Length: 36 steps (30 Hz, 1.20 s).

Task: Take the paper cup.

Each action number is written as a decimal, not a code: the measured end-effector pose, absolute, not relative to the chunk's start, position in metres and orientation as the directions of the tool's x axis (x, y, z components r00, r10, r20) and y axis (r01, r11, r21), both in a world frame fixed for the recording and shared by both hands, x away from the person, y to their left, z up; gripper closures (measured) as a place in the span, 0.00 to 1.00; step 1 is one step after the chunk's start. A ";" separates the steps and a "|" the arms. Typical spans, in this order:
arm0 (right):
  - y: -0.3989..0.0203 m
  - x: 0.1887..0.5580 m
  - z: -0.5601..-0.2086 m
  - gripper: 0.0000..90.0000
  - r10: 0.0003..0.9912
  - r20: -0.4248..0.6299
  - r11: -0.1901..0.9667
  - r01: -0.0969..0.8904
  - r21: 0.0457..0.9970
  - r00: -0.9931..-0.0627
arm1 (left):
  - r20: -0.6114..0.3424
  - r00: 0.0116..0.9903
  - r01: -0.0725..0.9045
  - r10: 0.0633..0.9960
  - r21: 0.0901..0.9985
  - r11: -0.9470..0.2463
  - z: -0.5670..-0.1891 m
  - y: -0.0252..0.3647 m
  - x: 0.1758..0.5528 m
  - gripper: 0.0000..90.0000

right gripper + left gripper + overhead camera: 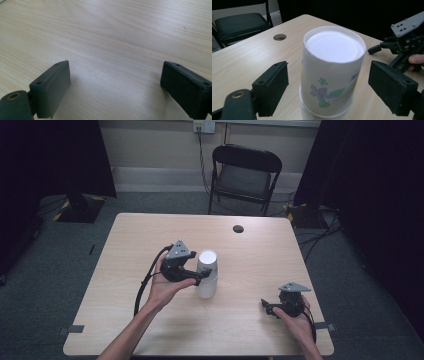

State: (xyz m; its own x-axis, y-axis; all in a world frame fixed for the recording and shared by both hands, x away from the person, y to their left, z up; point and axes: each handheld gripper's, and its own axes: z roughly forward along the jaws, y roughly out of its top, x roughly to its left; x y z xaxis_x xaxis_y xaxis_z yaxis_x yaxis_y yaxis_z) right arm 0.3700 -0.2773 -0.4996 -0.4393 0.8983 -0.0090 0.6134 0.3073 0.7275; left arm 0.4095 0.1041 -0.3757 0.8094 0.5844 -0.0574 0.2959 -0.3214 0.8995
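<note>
Left tool [328, 85] wide around inverted cup stack [332, 75], gaps both sides; right tool [115, 87] wide, empty.

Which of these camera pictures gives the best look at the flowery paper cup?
The left gripper view: the paper cup stands upside down, close up, showing its flower print and the second cup stacked beneath. The high view shows the cup small and plain white beside the left claw. The right gripper view looks at bare table.
</note>
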 end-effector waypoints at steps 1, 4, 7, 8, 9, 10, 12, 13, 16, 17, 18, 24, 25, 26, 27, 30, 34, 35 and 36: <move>-0.277 0.370 -0.500 0.10 0.898 -0.010 0.308 0.613 0.728 -0.439 | -0.052 0.805 0.295 0.590 0.899 -0.323 -0.377 0.102 0.411 0.18; -0.277 0.370 -0.500 0.10 0.898 -0.009 0.307 0.614 0.728 -0.439 | -0.051 0.805 0.297 0.591 0.897 -0.327 -0.378 0.100 0.414 0.18; -0.277 0.370 -0.500 0.10 0.898 -0.009 0.307 0.614 0.727 -0.439 | -0.060 0.806 0.307 0.589 0.893 -0.329 -0.381 0.095 0.418 0.18; -0.277 0.370 -0.500 0.10 0.899 -0.010 0.307 0.613 0.728 -0.439 | -0.062 0.809 0.306 0.585 0.893 -0.329 -0.382 0.094 0.418 0.18; -0.277 0.370 -0.500 0.10 0.898 -0.009 0.307 0.613 0.728 -0.439 | -0.053 0.813 0.301 0.580 0.890 -0.341 -0.382 0.092 0.419 0.19; -0.277 0.370 -0.500 0.10 0.898 -0.009 0.307 0.613 0.728 -0.439 | -0.053 0.813 0.301 0.580 0.890 -0.341 -0.382 0.092 0.419 0.19; -0.277 0.370 -0.500 0.10 0.898 -0.010 0.308 0.613 0.728 -0.439 | -0.046 0.817 0.300 0.575 0.885 -0.355 -0.383 0.089 0.420 0.19; -0.277 0.370 -0.500 0.10 0.898 -0.009 0.307 0.613 0.727 -0.439 | -0.049 0.815 0.301 0.577 0.886 -0.351 -0.383 0.088 0.421 0.19; -0.277 0.370 -0.500 0.10 0.899 -0.010 0.307 0.613 0.728 -0.439 | -0.045 0.812 0.303 0.581 0.885 -0.355 -0.384 0.086 0.423 0.21; -0.277 0.370 -0.500 0.10 0.898 -0.009 0.307 0.613 0.728 -0.439 | -0.049 0.811 0.307 0.583 0.884 -0.352 -0.385 0.086 0.424 0.21; -0.277 0.370 -0.500 0.10 0.898 -0.010 0.308 0.613 0.728 -0.439 | -0.052 0.812 0.309 0.582 0.883 -0.353 -0.385 0.085 0.424 0.21; -0.277 0.370 -0.500 0.10 0.898 -0.009 0.307 0.614 0.727 -0.439 | -0.042 0.818 0.302 0.574 0.881 -0.365 -0.384 0.082 0.424 0.31; -0.277 0.370 -0.500 0.10 0.898 -0.009 0.307 0.614 0.728 -0.439 | -0.042 0.818 0.302 0.574 0.881 -0.365 -0.384 0.082 0.424 0.32; -0.277 0.370 -0.500 0.10 0.899 -0.010 0.307 0.614 0.727 -0.438 | -0.045 0.817 0.305 0.575 0.880 -0.364 -0.384 0.082 0.424 0.32; -0.277 0.370 -0.500 0.10 0.899 -0.010 0.307 0.614 0.727 -0.438 | -0.045 0.817 0.305 0.575 0.880 -0.364 -0.384 0.082 0.424 0.32; -0.277 0.370 -0.500 0.10 0.899 -0.010 0.307 0.613 0.728 -0.439 | -0.050 0.815 0.309 0.578 0.880 -0.360 -0.383 0.082 0.423 0.33; -0.277 0.370 -0.500 0.10 0.899 -0.010 0.307 0.613 0.728 -0.439 | -0.053 0.814 0.307 0.578 0.885 -0.351 -0.378 0.084 0.423 0.33; -0.277 0.370 -0.500 0.10 0.898 -0.010 0.308 0.613 0.728 -0.440 | -0.053 0.814 0.304 0.578 0.887 -0.348 -0.378 0.084 0.423 0.34; -0.277 0.370 -0.500 0.10 0.898 -0.009 0.307 0.614 0.727 -0.439 | -0.052 0.814 0.303 0.578 0.888 -0.347 -0.377 0.085 0.422 0.34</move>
State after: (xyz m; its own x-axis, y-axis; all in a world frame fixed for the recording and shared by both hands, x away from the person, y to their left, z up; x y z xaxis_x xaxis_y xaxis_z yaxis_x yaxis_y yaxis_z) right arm 0.3700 -0.2773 -0.4996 -0.4391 0.8984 -0.0090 0.6136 0.3072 0.7274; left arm 0.4225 0.0849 -0.3765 0.8141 0.5785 -0.0516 0.3030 -0.3472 0.8875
